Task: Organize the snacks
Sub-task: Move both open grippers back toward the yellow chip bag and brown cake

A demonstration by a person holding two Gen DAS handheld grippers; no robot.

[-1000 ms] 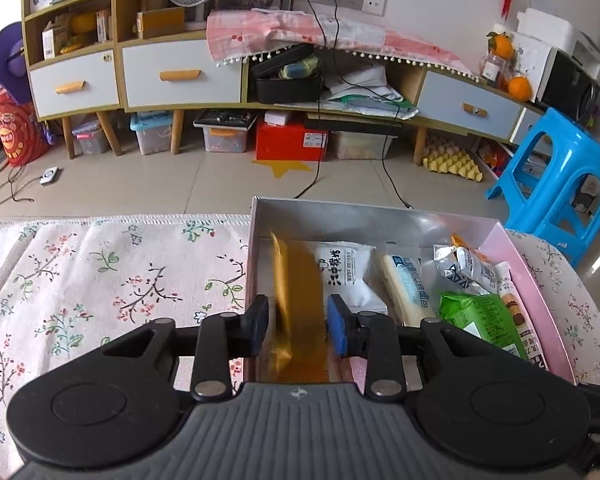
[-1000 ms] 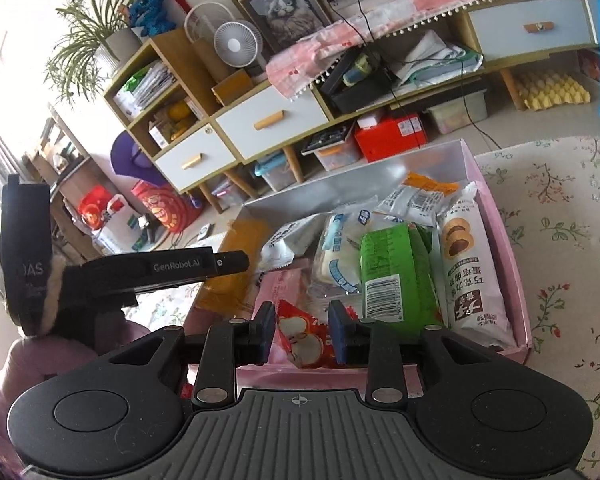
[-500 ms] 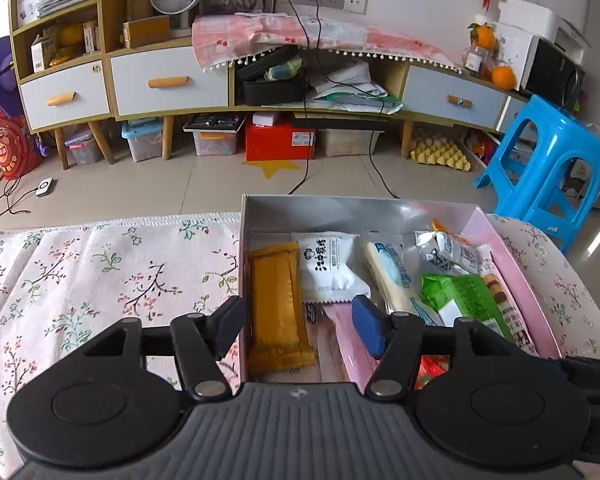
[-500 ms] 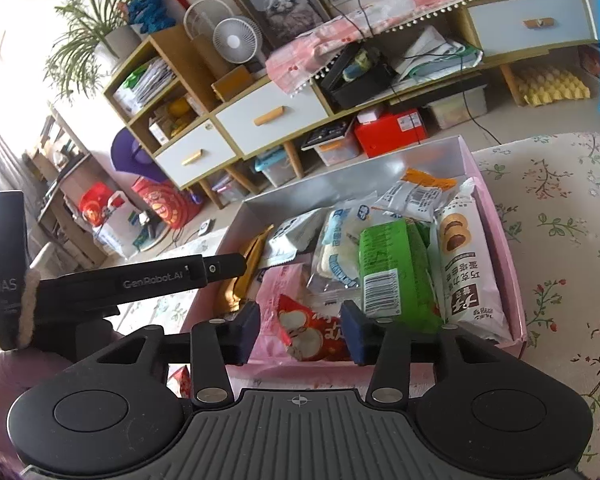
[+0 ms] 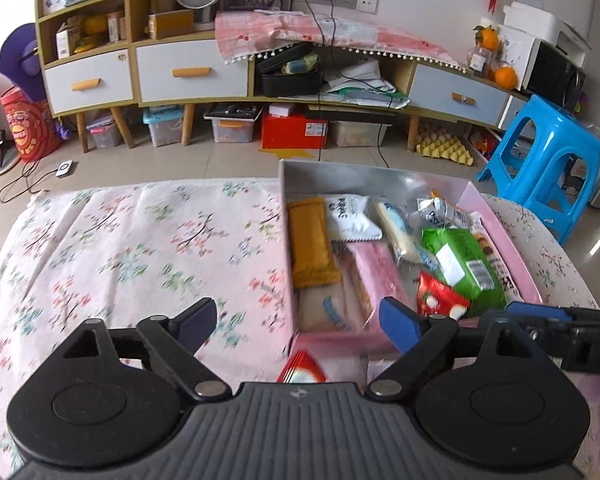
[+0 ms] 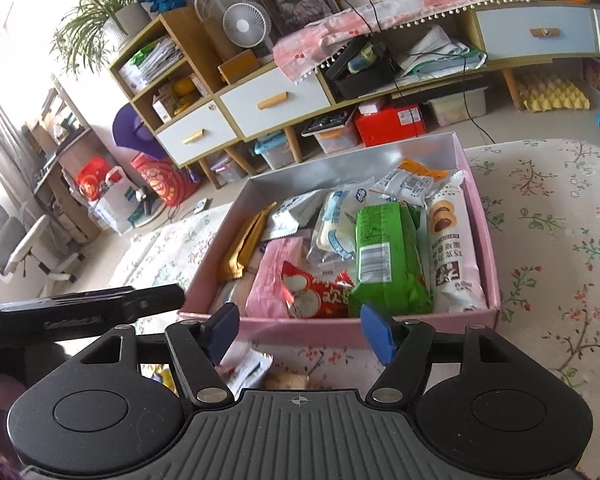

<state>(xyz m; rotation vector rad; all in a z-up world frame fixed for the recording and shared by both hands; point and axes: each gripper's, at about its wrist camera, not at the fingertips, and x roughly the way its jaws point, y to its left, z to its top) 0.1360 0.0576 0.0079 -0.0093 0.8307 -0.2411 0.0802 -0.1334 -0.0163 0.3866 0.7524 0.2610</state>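
Note:
A pink box [image 5: 500,232] [image 6: 484,216] with a silver inside stands on the flowered cloth and holds several snack packs. An orange pack [image 5: 310,242] [image 6: 244,246] lies at its left side, a red pack [image 6: 316,294] [image 5: 440,298] and a green pack [image 6: 388,256] [image 5: 460,264] near its front. My left gripper [image 5: 298,324] is open and empty, over the box's near left corner. My right gripper [image 6: 300,330] is open and empty, just in front of the box's near wall. A red snack [image 5: 302,370] and a white packet [image 6: 246,368] lie on the cloth under the grippers.
The flowered cloth [image 5: 140,256] [image 6: 556,240] spreads left and right of the box. Beyond the table are a low cabinet with drawers [image 5: 188,72], storage boxes on the floor and a blue stool [image 5: 548,160]. The left gripper's arm [image 6: 84,314] shows in the right wrist view.
My left gripper let go of the orange pack, which now lies in the box, and pulled back. My right gripper let go of the red pack and drew back; both opened wide.

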